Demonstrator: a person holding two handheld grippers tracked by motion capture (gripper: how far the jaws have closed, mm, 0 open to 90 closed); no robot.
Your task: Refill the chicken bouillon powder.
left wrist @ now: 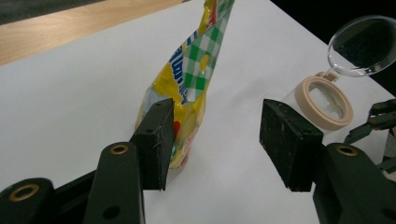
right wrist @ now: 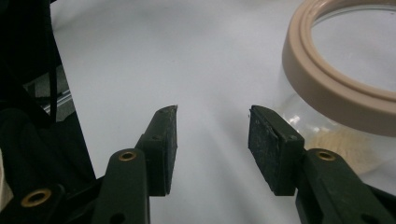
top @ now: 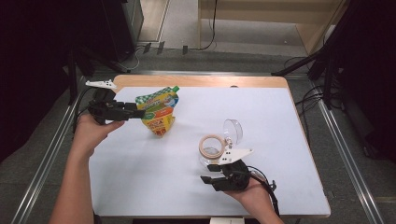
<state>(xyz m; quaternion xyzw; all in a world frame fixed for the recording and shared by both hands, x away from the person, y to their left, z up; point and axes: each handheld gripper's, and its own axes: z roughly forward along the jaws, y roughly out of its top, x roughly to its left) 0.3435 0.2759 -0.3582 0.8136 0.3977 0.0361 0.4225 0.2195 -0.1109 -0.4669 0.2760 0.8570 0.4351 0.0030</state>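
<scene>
You are working in a lab-style recording room, not a home. Your table [top: 261, 107] is a wooden top under a plain white sheet, standing on grey carpet between two metal rails [top: 348, 140]. Black stands [top: 327, 65] rise at the far left and far right, with loose cables [top: 306, 100] trailing over the floor. Pale wooden furniture [top: 261, 11] stands beyond the far edge.

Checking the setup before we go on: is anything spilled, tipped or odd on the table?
Nothing spilled. The pouch stands upright, leaning a little; the glass jar stands upright with its hinged lid swung open.
</scene>
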